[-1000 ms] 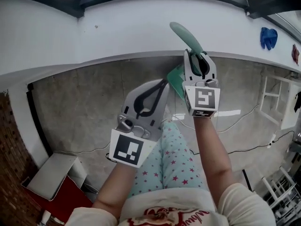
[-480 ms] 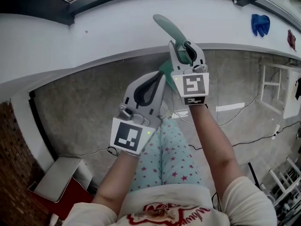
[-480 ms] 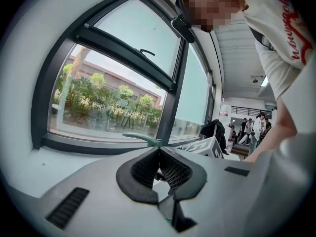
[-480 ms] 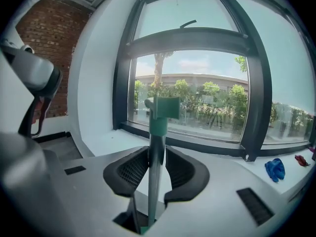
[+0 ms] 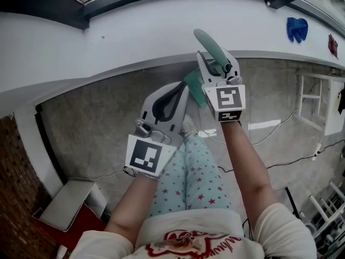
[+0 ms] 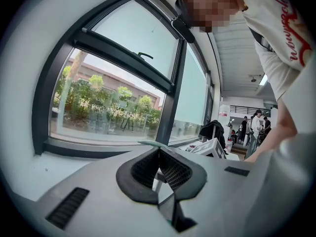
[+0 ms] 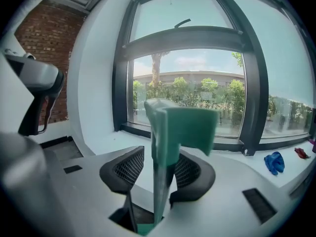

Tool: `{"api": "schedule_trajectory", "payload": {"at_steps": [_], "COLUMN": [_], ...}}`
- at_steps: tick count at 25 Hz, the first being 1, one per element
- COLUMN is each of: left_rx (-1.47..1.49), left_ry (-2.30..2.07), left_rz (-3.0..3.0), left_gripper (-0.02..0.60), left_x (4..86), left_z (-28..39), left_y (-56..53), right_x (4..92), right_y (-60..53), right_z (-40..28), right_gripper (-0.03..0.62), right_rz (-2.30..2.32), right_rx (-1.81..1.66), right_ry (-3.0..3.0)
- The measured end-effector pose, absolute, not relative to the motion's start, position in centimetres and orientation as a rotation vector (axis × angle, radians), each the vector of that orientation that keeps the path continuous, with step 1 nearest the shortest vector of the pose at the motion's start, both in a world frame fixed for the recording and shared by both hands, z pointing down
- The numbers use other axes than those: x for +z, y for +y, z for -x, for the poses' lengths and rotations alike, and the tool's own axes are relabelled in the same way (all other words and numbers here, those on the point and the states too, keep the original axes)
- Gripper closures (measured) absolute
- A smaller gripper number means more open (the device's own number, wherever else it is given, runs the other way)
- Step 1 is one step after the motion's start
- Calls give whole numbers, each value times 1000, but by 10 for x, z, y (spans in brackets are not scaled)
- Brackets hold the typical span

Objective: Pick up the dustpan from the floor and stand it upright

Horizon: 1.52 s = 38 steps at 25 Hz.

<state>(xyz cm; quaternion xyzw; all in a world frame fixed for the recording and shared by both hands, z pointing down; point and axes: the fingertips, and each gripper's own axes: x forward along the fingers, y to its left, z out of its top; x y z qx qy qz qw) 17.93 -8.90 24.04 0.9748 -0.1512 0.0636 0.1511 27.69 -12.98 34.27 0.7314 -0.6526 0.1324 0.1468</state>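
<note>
Green plastic, the dustpan (image 7: 180, 125) stands handle-up by the white wall (image 5: 135, 31). Its handle sits between the jaws of the right gripper (image 7: 159, 168), which have just been opening and now stand spread, with a gap at one pad. The gripper should back off straight and slowly, ready to catch a tip. The left gripper (image 6: 159, 154) is pressed together and empty, close beside it.

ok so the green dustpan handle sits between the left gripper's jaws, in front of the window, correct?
Wrong gripper. The green dustpan handle stands between the jaws of the right gripper, in front of the window, as the right gripper view shows. Those jaws have just been opening. The left gripper has its jaws together with nothing between them.
</note>
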Motion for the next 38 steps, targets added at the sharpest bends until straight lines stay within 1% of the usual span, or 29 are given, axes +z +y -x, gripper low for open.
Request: {"api": "schedule_trajectory", "payload": {"at_steps": [5, 11, 18, 19, 20, 21, 25, 30, 34, 38], "left_rx": [188, 210, 170, 158, 151, 153, 175, 150, 79, -17], "left_ry": [-399, -329, -246, -243, -239, -234, -238, -237, -393, -567], "left_rz": [-2811, -2857, -2909, -2912, -2913, -2913, -2901, -2928, -2943, -2888], "left_gripper": [561, 560, 561, 560, 560, 560, 560, 560, 560, 560], "left_x": [233, 221, 176, 169, 162, 156, 138, 106, 74, 39], "left_z": [-169, -162, -158, -155, -151, -146, -122, -98, -74, -34], "left_y": [-87, -72, -45, -41, -36, -32, 0, 68, 138, 238], "right_x": [338, 331, 261, 248, 235, 222, 174, 127, 90, 47], "right_y": [-109, -61, -24, -19, -14, -9, 18, 72, 142, 247], "right_z": [-268, -261, -242, -235, -227, -218, -177, -149, -126, -101], "right_gripper": [410, 402, 402, 413, 478, 564, 566, 565, 565, 565], "right_rz": [-2112, -2161, -2283, -2292, -2297, -2292, -2190, -2206, -2115, -2042], "right_rx": [397, 467, 412, 404, 397, 386, 290, 252, 185, 103], "right_ry": [-1840, -1747, -1766, -1781, -1801, -1830, -1988, -2115, -2206, -2297]}}
